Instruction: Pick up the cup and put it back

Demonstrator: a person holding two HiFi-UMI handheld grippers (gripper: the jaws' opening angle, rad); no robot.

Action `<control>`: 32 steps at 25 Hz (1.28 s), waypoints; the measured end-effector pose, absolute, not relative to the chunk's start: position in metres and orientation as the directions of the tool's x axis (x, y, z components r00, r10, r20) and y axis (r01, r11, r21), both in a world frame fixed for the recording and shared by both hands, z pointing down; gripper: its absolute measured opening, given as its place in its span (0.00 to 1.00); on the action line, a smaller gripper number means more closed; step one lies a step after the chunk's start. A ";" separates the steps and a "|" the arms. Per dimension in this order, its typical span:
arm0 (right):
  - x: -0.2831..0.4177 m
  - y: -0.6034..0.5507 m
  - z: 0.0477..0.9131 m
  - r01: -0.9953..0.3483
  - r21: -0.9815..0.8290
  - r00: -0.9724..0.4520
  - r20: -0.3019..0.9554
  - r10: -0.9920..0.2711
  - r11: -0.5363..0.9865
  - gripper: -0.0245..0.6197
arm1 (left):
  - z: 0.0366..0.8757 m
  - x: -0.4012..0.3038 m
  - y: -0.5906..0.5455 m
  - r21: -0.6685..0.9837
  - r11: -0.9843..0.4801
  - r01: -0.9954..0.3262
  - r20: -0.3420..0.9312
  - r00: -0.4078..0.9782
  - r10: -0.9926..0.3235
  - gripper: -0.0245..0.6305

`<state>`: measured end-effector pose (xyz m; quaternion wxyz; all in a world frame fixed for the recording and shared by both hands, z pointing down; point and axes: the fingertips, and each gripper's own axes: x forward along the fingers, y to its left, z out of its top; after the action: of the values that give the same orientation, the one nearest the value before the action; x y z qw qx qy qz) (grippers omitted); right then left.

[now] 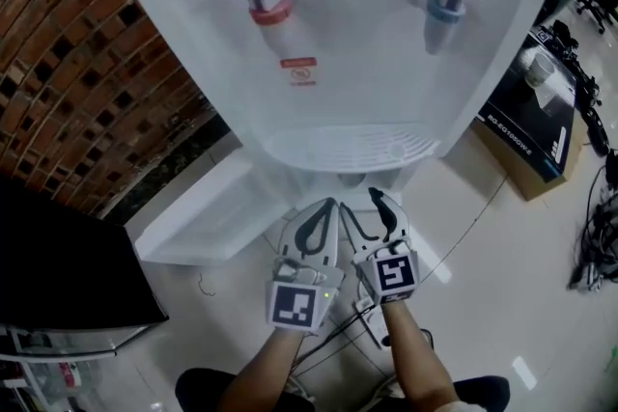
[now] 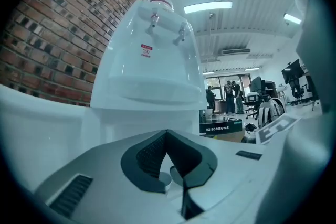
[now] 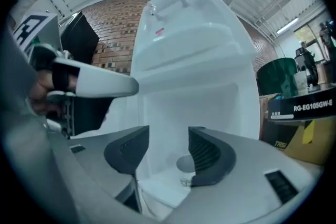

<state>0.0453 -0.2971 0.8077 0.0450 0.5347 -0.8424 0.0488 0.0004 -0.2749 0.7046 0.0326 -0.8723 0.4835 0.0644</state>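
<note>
left gripper (image 2: 167, 134) — jaws pressed together, empty | right gripper (image 3: 168, 134) — jaws spread, empty | small whitish round cup (image 3: 185, 164), lower centre, stands in tall white plastic water dispenser (image 3: 189, 55) recess

I see my left gripper (image 1: 328, 206), jaws together, just beside my right gripper (image 1: 357, 200), jaws apart, below the drip tray (image 1: 348, 148) of the water dispenser (image 1: 338, 43), under its red tap (image 1: 267, 7) and blue tap (image 1: 444, 5).

The water dispenser (image 1: 367, 34) is white — one tap (image 1: 268, 10) red, the other tap (image 1: 444, 7) blue. The brick wall (image 1: 77, 63) is reddish-brown with dark gaps. The cup (image 3: 185, 164) is pale white; the box (image 1: 526, 111) is black.
</note>
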 end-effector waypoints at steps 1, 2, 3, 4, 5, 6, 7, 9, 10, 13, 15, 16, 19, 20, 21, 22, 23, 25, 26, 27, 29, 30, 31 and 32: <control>0.048 -0.304 0.819 -0.912 -0.042 -0.410 0.132 -0.903 0.408 0.46 | 0.710 0.001 -0.276 0.009 -0.531 -0.847 -0.138 0.525 -0.840 0.04; 0.051 -0.311 0.831 -0.919 -0.047 -0.395 0.134 -0.909 0.392 0.52 | 0.715 0.002 -0.276 0.012 -0.534 -0.846 -0.133 0.528 -0.839 0.04; 0.053 -0.318 0.842 -0.924 -0.051 -0.383 0.135 -0.914 0.380 0.53 | 0.721 0.002 -0.276 0.013 -0.536 -0.844 -0.128 0.530 -0.838 0.04; 0.054 -0.324 0.852 -0.927 -0.055 -0.375 0.134 -0.917 0.371 0.53 | 0.728 0.001 -0.277 0.015 -0.536 -0.844 -0.123 0.531 -0.838 0.04; 0.053 -0.330 0.862 -0.929 -0.056 -0.370 0.134 -0.919 0.366 0.53 | 0.734 0.000 -0.276 0.018 -0.536 -0.844 -0.119 0.531 -0.839 0.04; 0.052 -0.335 0.873 -0.931 -0.053 -0.366 0.139 -0.920 0.362 0.54 | 0.739 -0.001 -0.276 0.021 -0.536 -0.844 -0.113 0.530 -0.840 0.04; 0.051 -0.341 0.883 -0.932 -0.050 -0.363 0.146 -0.920 0.360 0.63 | 0.745 -0.002 -0.275 0.023 -0.536 -0.844 -0.108 0.531 -0.841 0.04; 0.048 -0.352 0.901 -0.933 -0.043 -0.360 0.159 -0.919 0.358 0.64 | 0.754 -0.005 -0.274 0.025 -0.538 -0.842 -0.097 0.534 -0.840 0.04; 0.047 -0.357 0.908 -0.934 -0.038 -0.358 0.163 -0.920 0.357 0.64 | 0.759 -0.007 -0.273 0.022 -0.539 -0.842 -0.091 0.536 -0.840 0.04; 0.048 -0.373 0.923 -0.943 -0.035 -0.331 0.160 -0.930 0.330 0.64 | 0.772 -0.009 -0.272 -0.008 -0.546 -0.838 -0.069 0.546 -0.835 0.04; 0.051 -0.382 0.932 -0.949 -0.043 -0.314 0.162 -0.936 0.311 0.64 | 0.784 -0.010 -0.275 -0.025 -0.550 -0.835 -0.048 0.551 -0.833 0.04; 0.052 -0.386 0.936 -0.951 -0.041 -0.310 0.166 -0.936 0.308 0.64 | 0.790 -0.010 -0.278 -0.025 -0.550 -0.835 -0.038 0.550 -0.834 0.04; 0.053 -0.398 0.951 -0.952 -0.034 -0.305 0.191 -0.933 0.305 0.64 | 0.799 -0.012 -0.286 -0.003 -0.537 -0.844 -0.029 0.536 -0.843 0.04; 0.053 -0.402 0.955 -0.951 -0.036 -0.306 0.200 -0.931 0.306 0.64 | 0.799 -0.012 -0.287 0.002 -0.532 -0.846 -0.029 0.532 -0.846 0.04; 0.052 -0.405 0.958 -0.950 -0.031 -0.310 0.205 -0.928 0.310 0.64 | 0.799 -0.013 -0.288 0.002 -0.531 -0.847 -0.031 0.531 -0.847 0.04; 0.050 -0.407 0.957 -0.948 -0.020 -0.315 0.207 -0.926 0.318 0.63 | 0.800 -0.012 -0.288 0.003 -0.532 -0.846 -0.032 0.532 -0.846 0.04; 0.049 -0.408 0.955 -0.946 -0.006 -0.319 0.205 -0.925 0.324 0.56 | 0.800 -0.011 -0.288 0.004 -0.535 -0.845 -0.031 0.535 -0.844 0.04; 0.049 -0.406 0.946 -0.944 0.008 -0.323 0.192 -0.927 0.330 0.55 | 0.803 -0.010 -0.287 0.006 -0.539 -0.842 -0.024 0.539 -0.842 0.04; 0.049 -0.403 0.940 -0.943 0.007 -0.325 0.183 -0.928 0.331 0.55 | 0.803 -0.010 -0.287 0.008 -0.537 -0.843 -0.019 0.537 -0.843 0.04; 0.048 -0.400 0.932 -0.943 0.004 -0.328 0.172 -0.929 0.334 0.55 | 0.802 -0.012 -0.288 0.010 -0.534 -0.845 -0.018 0.534 -0.845 0.04; 0.045 -0.389 0.914 -0.939 -0.001 -0.339 0.148 -0.929 0.343 0.55 | 0.796 -0.014 -0.288 0.007 -0.531 -0.847 -0.027 0.531 -0.847 0.04; 0.043 -0.382 0.903 -0.938 -0.002 -0.344 0.139 -0.929 0.347 0.55 | 0.791 -0.013 -0.288 0.004 -0.532 -0.847 -0.037 0.531 -0.846 0.04; 0.043 -0.373 0.891 -0.937 -0.002 -0.346 0.134 -0.929 0.349 0.55 | 0.785 -0.013 -0.288 0.001 -0.533 -0.846 -0.047 0.533 -0.845 0.04; 0.043 -0.365 0.879 -0.938 -0.002 -0.344 0.132 -0.930 0.347 0.55 | 0.779 -0.012 -0.288 -0.001 -0.535 -0.845 -0.054 0.534 -0.844 0.04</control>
<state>0.0427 -0.3645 0.8786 0.0537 0.5701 -0.8189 0.0386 -0.0115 -0.2878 0.7794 0.0132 -0.8757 0.4822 0.0235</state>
